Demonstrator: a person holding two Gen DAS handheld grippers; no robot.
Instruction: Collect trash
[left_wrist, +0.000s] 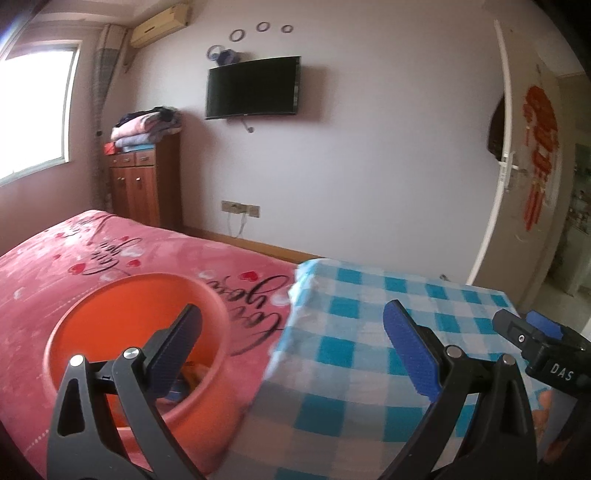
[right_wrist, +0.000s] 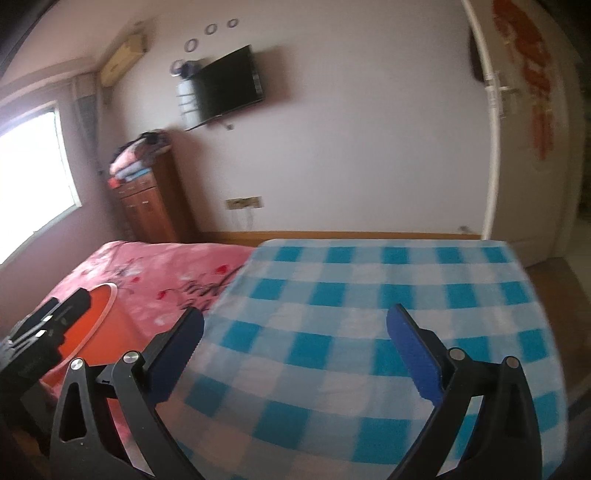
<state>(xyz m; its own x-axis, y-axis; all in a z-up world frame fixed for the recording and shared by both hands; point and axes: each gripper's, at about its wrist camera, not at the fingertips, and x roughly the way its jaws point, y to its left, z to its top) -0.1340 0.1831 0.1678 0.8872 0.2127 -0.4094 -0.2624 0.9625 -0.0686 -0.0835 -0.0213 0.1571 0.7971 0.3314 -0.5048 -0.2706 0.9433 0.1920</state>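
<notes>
1. The left gripper is spread wide, grasping nothing.
2. The right gripper is likewise released and empty, above the blue checked cloth.
3. The orange bin rests on the pink bedspread, beside the cloth, holding blurred scraps.

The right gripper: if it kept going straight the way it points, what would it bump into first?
Most likely the blue checked cloth, which fills the view between the right gripper's open, empty jaws. Depth is hard to judge here.
</notes>
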